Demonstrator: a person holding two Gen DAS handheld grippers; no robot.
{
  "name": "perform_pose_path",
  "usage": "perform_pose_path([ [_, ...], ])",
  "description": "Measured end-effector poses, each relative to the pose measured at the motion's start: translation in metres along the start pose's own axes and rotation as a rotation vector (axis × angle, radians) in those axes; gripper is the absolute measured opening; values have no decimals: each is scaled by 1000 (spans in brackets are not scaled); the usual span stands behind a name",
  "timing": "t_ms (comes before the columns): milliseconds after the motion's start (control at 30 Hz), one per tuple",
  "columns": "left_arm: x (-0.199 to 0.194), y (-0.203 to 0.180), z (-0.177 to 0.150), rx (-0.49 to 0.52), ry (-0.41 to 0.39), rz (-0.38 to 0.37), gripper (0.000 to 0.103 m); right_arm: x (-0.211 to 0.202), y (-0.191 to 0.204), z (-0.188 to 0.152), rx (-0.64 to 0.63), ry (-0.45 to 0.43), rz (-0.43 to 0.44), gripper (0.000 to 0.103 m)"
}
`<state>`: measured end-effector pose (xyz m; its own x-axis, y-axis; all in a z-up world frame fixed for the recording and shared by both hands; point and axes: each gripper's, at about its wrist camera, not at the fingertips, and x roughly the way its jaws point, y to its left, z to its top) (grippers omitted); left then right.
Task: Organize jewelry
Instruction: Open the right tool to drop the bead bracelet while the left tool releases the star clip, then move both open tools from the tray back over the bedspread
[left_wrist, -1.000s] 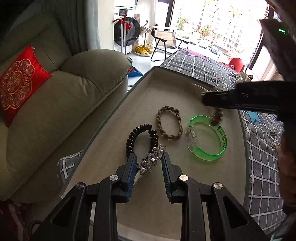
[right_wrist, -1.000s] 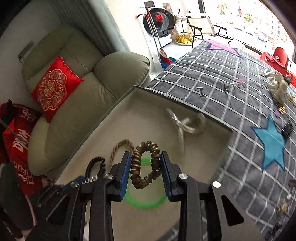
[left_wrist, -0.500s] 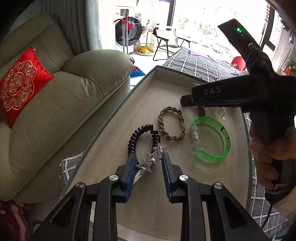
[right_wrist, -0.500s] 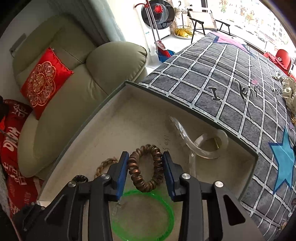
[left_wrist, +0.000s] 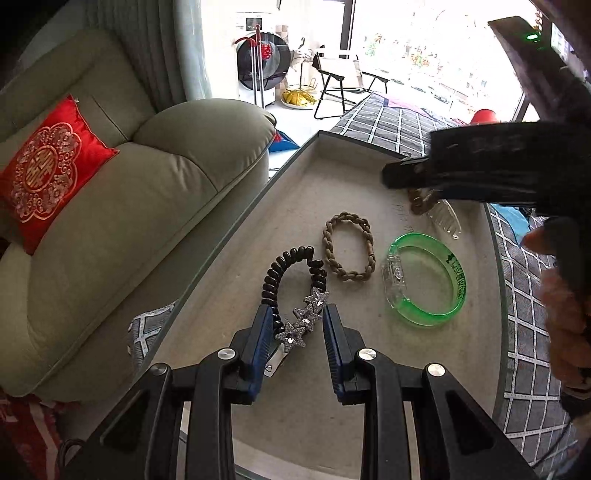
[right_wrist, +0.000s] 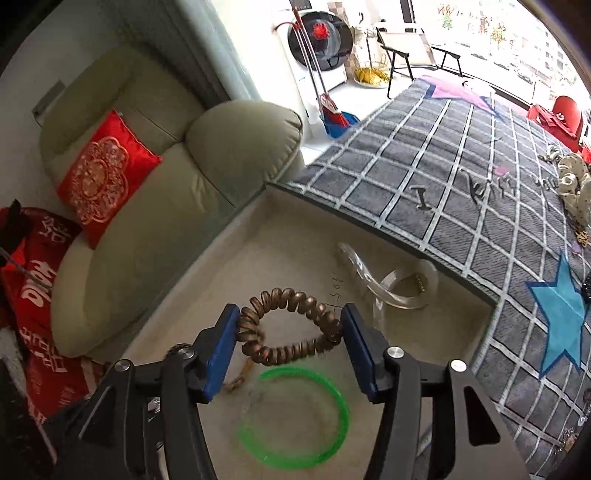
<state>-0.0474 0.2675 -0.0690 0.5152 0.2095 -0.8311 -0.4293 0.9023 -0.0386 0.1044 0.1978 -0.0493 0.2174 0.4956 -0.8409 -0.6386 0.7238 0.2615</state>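
Note:
A beige tray (left_wrist: 229, 236) holds a black coil hair tie with silver stars (left_wrist: 301, 286), a tan braided band (left_wrist: 349, 247), a green bangle (left_wrist: 424, 284) and a clear hair clip (left_wrist: 445, 218). My left gripper (left_wrist: 297, 328) is open, its fingers either side of the star tie. My right gripper (right_wrist: 290, 334) is spread wide over the tray's far end, and the brown coil hair tie (right_wrist: 290, 334) hangs stretched between its pads, above the green bangle (right_wrist: 295, 417) and beside the clear clip (right_wrist: 380, 288). The right gripper also shows in the left wrist view (left_wrist: 413, 181).
A grey checked blanket (right_wrist: 461, 177) with a blue star lies under and to the right of the tray. A green sofa (left_wrist: 122, 206) with a red cushion (left_wrist: 44, 173) stands to the left. More small jewelry pieces (right_wrist: 572, 184) lie on the blanket's far right.
My right gripper moved toward the tray's far end and its jaws spread apart; the brown coil tie is now stretched sideways between the pads. The left gripper stayed in place.

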Motion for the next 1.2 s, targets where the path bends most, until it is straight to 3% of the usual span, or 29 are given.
perform_pose_path([
  [167,-4,-3,0,-3,-5,21,33,-29,-5,-8,23,-39,9,67],
  [200,-5,-3,1,-5,-7,27,57,-33,-7,-10,32,-42,8,67],
  [267,-11,-3,0,-14,-39,37,88,-41,-14,-15,57,-42,14,68],
  [333,-17,-3,1,-12,-70,41,88,-45,-22,-21,82,-35,22,69],
  [600,-22,-5,4,-27,-68,35,89,-66,-43,-44,113,-38,-3,72],
  [667,-24,-4,4,-33,-71,43,103,-71,-46,-50,115,-44,-6,77],
  [1000,-55,-9,-2,-45,-120,60,103,-86,-52,-81,100,-38,0,84],
  [1133,-66,-13,-6,-34,-134,67,103,-93,-61,-95,131,-48,15,95],
  [1200,-69,-16,-8,-27,-132,71,103,-97,-68,-102,148,-52,22,96],
])
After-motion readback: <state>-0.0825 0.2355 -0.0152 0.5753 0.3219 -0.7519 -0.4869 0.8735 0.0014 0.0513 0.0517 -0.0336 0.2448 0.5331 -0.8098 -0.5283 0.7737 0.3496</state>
